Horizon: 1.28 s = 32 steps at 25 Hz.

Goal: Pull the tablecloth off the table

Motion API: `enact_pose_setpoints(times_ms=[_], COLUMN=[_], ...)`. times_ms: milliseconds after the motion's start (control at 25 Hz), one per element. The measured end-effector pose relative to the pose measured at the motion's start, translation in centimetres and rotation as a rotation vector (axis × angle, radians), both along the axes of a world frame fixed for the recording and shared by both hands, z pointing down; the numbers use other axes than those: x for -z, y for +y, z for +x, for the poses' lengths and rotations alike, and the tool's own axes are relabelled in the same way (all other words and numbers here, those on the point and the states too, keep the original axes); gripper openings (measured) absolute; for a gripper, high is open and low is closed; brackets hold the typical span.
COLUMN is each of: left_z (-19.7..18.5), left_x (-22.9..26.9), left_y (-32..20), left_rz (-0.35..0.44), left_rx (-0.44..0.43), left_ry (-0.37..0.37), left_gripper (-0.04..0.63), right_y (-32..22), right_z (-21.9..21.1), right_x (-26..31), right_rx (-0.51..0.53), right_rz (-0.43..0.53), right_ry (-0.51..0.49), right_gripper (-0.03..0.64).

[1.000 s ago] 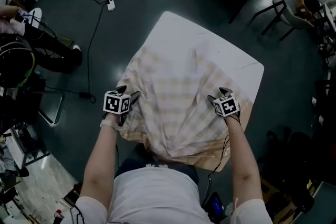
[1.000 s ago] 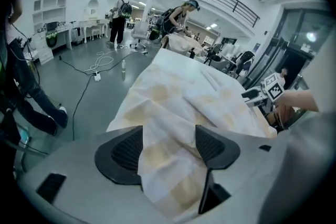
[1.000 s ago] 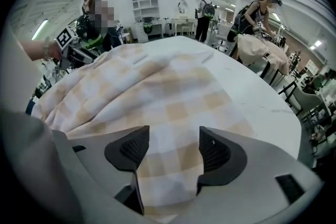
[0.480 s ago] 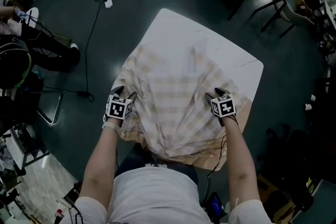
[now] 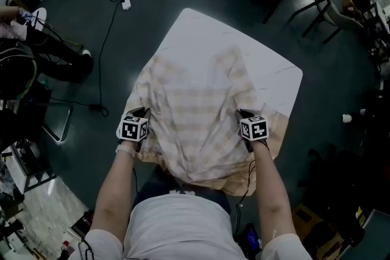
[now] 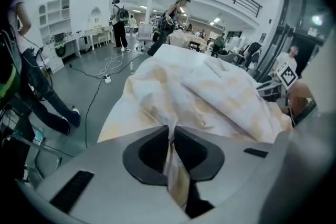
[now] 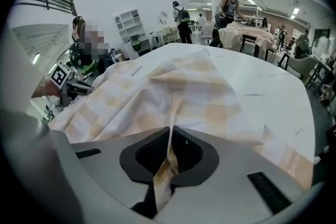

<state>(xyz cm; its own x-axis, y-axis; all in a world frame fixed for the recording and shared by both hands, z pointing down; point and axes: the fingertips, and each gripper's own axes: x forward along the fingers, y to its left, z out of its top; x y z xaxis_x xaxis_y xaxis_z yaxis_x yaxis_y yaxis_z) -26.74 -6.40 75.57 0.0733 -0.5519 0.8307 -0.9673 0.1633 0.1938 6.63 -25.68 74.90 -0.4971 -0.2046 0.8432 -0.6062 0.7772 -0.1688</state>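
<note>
- Two grippers are working the near half of the table (image 5: pixel 262 64). The left gripper (image 5: pixel 141 112), at about 8 o'clock on it, is pinching a fold of the checked tablecloth (image 5: pixel 195 100). Its jaws have just been closing and are now standing almost together, with cloth squeezed between them.
- Between the grippers, the tablecloth is lying rumpled over the middle of the table and draping off the near edge at 6 o'clock. It is leaving bare white top from 12 round to 3 o'clock.
- At about 4 o'clock, the right gripper (image 5: pixel 242 113) is clamping a pleat the same way, its jaws just closed narrow on the cloth running down between them.
- Judging by this, the grasp is being secured and the pull is starting. The next move is calling for both grippers drawing evenly toward 6 o'clock, with both pinches kept firm so the thin cloth is not slipping free.
</note>
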Motion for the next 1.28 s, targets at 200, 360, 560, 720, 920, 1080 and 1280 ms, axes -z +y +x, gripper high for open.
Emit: enact_pose_setpoints(times_ms=[200, 360, 560, 720, 920, 1080, 1280], left_z=[1.1, 2.4, 3.1, 2.5, 1.7, 1.5, 2.6], left_x=[0.4, 0.4, 1.8, 5.5, 8.7, 11.2, 14.3], left_y=[1.9, 3.6, 5.4, 5.1, 6.0, 6.1, 5.7], left_rz=[0.013, 0.018, 0.028, 0.119, 0.190, 0.267, 0.302], left_rx=[0.024, 0.069, 0.092, 0.095, 0.069, 0.098, -0.070], left_ry=[-0.090, -0.069, -0.036, -0.050, -0.058, 0.035, -0.010], left_gripper=[0.032, 0.028, 0.023, 0.023, 0.023, 0.023, 0.023], right_y=[2.4, 4.6, 6.5, 5.3, 5.2, 5.5, 7.5], right_z=[0.4, 1.2, 2.3, 3.2, 4.1, 6.1, 8.2], right_x=[0.3, 0.4, 0.6, 3.6, 8.4, 12.9, 17.6], right_rx=[0.027, 0.068, 0.104, 0.011, -0.100, -0.238, -0.374], right_rz=[-0.023, -0.049, -0.085, -0.052, 0.009, 0.067, 0.150], right_ry=[-0.011, -0.030, -0.071, -0.187, -0.288, -0.370, -0.445], right_gripper=[0.035, 0.032, 0.032, 0.032, 0.031, 0.031, 0.032])
